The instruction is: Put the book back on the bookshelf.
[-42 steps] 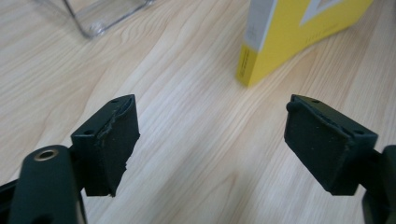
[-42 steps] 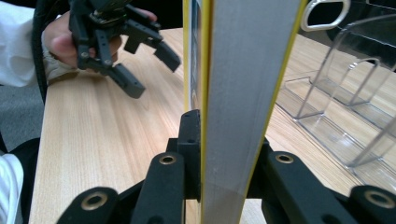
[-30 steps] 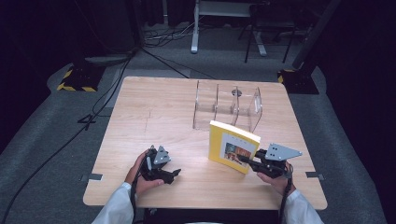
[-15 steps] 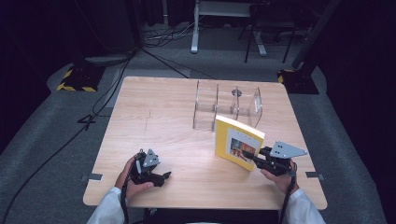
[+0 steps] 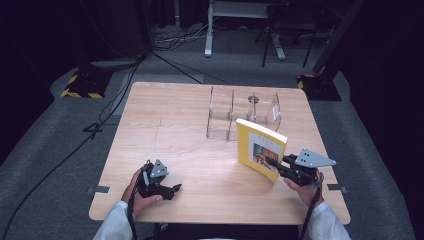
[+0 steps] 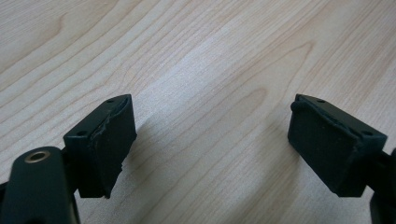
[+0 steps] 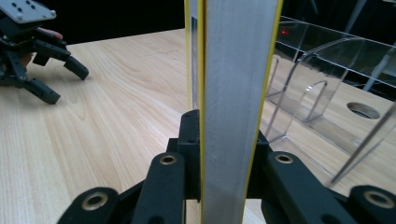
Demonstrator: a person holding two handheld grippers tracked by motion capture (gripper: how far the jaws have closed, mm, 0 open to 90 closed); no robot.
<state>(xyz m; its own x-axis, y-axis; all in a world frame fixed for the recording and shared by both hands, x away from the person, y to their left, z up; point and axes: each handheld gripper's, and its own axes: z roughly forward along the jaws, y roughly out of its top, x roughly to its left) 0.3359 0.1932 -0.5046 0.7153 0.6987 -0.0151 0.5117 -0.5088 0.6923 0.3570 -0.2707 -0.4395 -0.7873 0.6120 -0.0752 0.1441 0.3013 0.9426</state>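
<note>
So the wooden table (image 5: 165,125) has the clear acrylic rack (image 5: 243,112) toward the far side, and I've got the yellow book (image 5: 260,148) standing upright just in front of it. It looks thin, light and fairly stiff, though the glossy cover could be slippery, so I'd pinch it low near the edge. My right gripper (image 5: 272,163) is clamped on it there. My left gripper (image 5: 172,189) is spread wide over bare wood, holding nothing.

This looks like a lab or test room: a bare wooden table (image 5: 165,130) on grey carpet (image 5: 60,165), black cables (image 5: 125,75) and dark stands (image 5: 82,85) beyond the grippers.
</note>
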